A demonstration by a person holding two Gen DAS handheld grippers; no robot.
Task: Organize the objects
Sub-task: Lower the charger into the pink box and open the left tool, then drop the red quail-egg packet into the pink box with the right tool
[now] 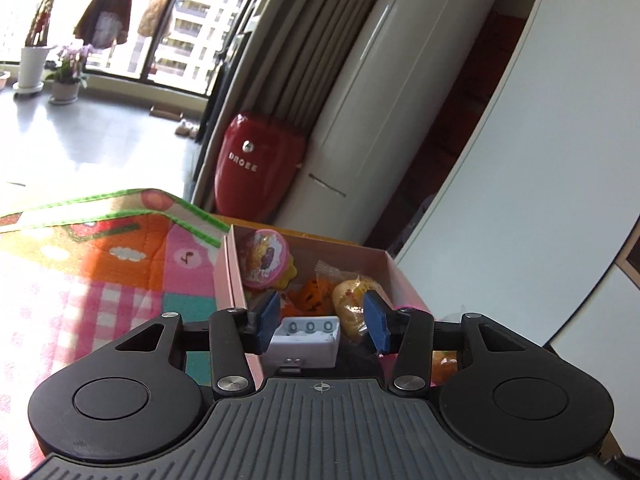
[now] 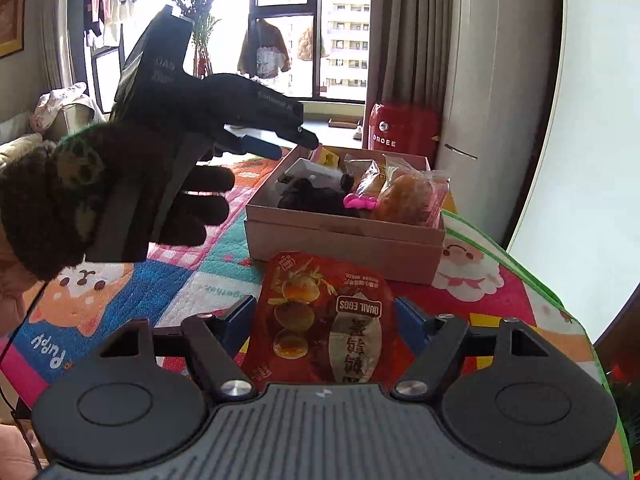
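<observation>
A pink cardboard box point(image 2: 344, 240) stands on a colourful play mat point(image 2: 192, 280). It holds a white charger point(image 1: 306, 340), wrapped snacks point(image 1: 352, 300), a round pink-lidded toy point(image 1: 266, 258) and a black item point(image 2: 316, 200). My left gripper point(image 1: 322, 320) is open and empty, hovering over the box's near end with the charger below the gap; it also shows in the right wrist view point(image 2: 288, 144) held by a gloved hand. My right gripper point(image 2: 324, 328) is closed on a red quail-egg packet point(image 2: 320, 320), in front of the box.
A red appliance marked DROEE point(image 2: 400, 136) stands on the floor behind the table next to a white column unit point(image 1: 380, 120) and curtains. The mat's green-trimmed right edge point(image 2: 540, 280) marks the table side. Potted plants point(image 1: 66, 76) stand by the window.
</observation>
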